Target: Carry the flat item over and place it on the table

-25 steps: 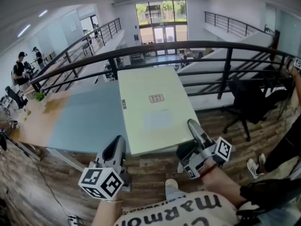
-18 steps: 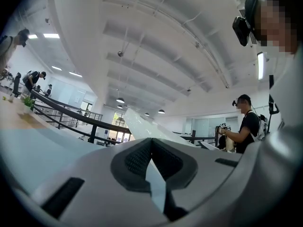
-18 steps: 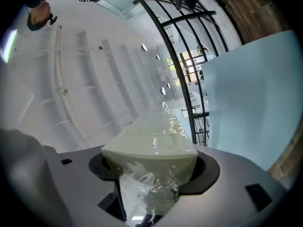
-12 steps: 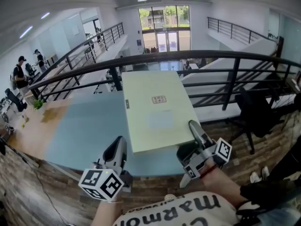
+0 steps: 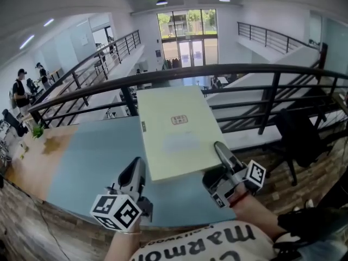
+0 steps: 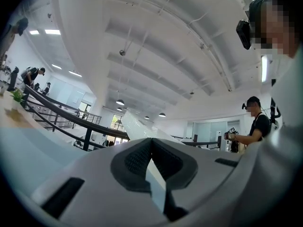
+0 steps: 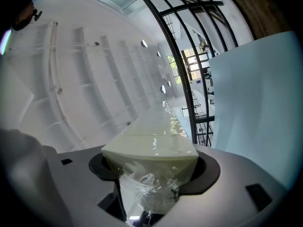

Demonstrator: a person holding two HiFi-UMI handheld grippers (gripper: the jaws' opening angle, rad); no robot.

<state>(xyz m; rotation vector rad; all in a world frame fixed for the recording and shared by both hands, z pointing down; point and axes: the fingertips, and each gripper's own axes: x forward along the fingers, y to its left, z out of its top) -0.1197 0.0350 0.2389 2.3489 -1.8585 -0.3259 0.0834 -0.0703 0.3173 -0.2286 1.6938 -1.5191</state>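
The flat item is a large pale green-white panel wrapped in clear film, held level above a light blue table. My right gripper is shut on its near right corner; in the right gripper view the thick wrapped edge fills the space between the pads of that gripper. At the panel's near left edge my left gripper points forward. In the left gripper view its dark pads close on a thin pale strip, and the panel slants away beyond them.
A black curved railing runs just beyond the table's far side. A black office chair stands on the wood floor at the right. The table's left part is wood-coloured. People stand far off at the left.
The panel and both grippers have moved forward together, from over the floor to over the blue table. The chair has slid towards the right edge of view. Both grips look unchanged.
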